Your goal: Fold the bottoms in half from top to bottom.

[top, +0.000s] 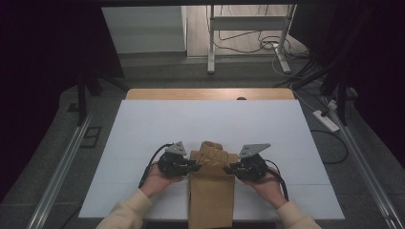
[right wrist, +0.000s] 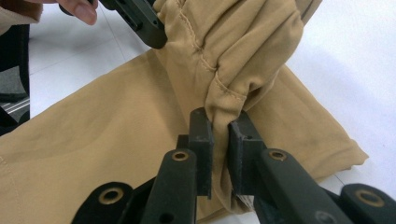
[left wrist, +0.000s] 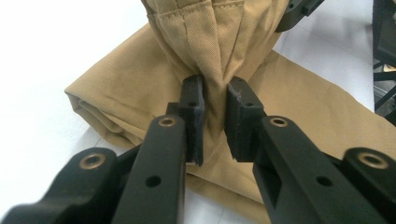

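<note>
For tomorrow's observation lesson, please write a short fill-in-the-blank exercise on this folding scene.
1. The cloth is ____ in colour.
2. It lies on a ____ sheet.
3. The left claw has a bunched ____ of cloth between its pads.
4. In the high view, the right claw is at the cloth's ____ edge.

Missing words: tan; white; fold; right

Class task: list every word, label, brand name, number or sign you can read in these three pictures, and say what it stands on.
None: no readable text on the tan garment, the left gripper, the right gripper or the white table.
</note>
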`<state>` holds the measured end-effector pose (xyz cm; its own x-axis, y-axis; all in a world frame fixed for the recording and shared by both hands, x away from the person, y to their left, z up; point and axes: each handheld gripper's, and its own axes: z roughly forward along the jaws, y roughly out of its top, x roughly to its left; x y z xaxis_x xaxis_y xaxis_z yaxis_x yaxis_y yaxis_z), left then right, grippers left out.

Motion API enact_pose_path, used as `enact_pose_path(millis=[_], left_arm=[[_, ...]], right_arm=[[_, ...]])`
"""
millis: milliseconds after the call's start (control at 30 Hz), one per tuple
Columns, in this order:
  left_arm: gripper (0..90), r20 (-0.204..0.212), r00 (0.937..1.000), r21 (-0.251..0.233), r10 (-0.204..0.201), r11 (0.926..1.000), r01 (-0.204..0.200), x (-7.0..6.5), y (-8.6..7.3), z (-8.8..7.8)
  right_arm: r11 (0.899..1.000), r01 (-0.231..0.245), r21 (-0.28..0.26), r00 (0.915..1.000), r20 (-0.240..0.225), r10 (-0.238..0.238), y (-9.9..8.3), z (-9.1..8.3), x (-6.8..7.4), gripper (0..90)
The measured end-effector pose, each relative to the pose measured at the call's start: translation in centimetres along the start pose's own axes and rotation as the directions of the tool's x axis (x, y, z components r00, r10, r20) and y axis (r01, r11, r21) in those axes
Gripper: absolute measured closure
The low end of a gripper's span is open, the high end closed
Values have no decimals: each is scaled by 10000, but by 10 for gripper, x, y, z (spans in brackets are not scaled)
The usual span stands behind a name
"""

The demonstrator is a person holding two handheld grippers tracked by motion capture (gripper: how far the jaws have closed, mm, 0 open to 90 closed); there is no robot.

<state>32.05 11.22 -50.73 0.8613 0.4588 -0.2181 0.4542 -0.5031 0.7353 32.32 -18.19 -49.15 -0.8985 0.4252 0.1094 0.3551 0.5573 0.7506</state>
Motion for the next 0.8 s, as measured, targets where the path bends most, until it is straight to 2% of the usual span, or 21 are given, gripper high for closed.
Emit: enact_pose_path(millis=[233, 367, 467, 533, 633, 800], left_arm=[[745, 27, 10000, -8, -1, 10000, 1, -6, -7, -3], [625, 106, 9998, -44, -171, 9998, 171, -10, -13, -6], [474, 112, 9990, -111, -422, 9990, 423, -11, -17, -12], [438, -37, 9988, -176, -486, 9987, 485, -13, -22, -20], [422, -167, 9980, -232, -607, 9979, 603, -11, -29, -29], [419, -529, 9937, -305, -984, 9948, 969, -3, -34, -35]], right_arm=[[9999, 106, -101, 9999, -80, -107, -1, -6, 8, 780], [9998, 183, -77, 9997, -128, -184, -5, -9, 14, 738], [9997, 192, -120, 9998, -57, -192, -10, -12, 19, 654], [9996, 162, -220, 9999, -46, -163, -12, -17, 22, 599], [9994, 57, -353, 9999, -92, -60, -15, -25, 24, 542], [9989, -122, -447, 9997, 209, 131, -19, -33, 20, 511]])
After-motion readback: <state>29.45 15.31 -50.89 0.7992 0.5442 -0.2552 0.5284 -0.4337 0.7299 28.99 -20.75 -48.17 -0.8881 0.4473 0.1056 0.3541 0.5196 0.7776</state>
